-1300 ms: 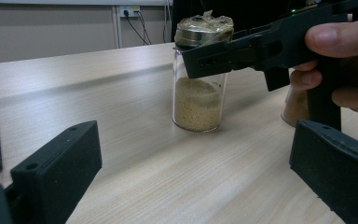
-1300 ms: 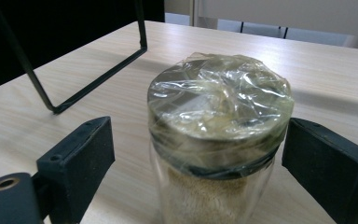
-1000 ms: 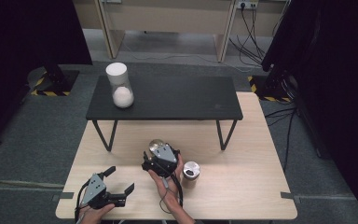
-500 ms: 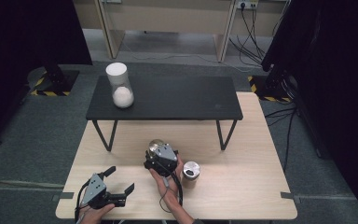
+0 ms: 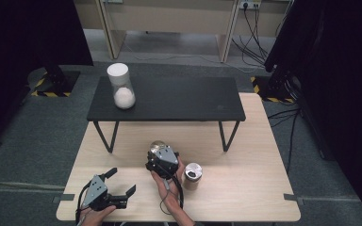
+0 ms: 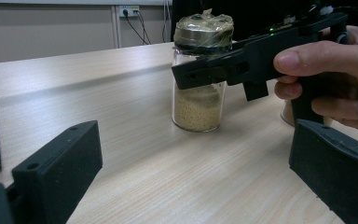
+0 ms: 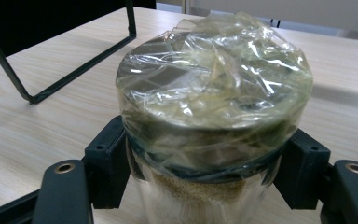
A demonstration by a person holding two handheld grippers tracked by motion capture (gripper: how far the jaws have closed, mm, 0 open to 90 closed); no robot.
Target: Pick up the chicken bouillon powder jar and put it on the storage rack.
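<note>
Little is changing since a moment ago: both grippers are staying where they were. Low left in the high view, the left gripper (image 5: 120, 187) is resting released on the wooden table (image 5: 245, 202), jaws spread. At centre, the right gripper (image 5: 159, 152) is clenching the grain jar (image 7: 212, 116) below its plastic-wrapped lid. Just right stands a small cup (image 5: 193, 172). Farther up, a tall white jar (image 5: 120, 85) is sitting on the black bench (image 5: 179, 99).

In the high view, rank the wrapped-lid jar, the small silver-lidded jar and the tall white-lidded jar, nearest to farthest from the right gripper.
1. Wrapped-lid jar: between the right gripper's jaws, on the wooden table.
2. Small silver-lidded jar: just right of the hand.
3. Tall white-lidded jar: far left, on the black table.
</note>
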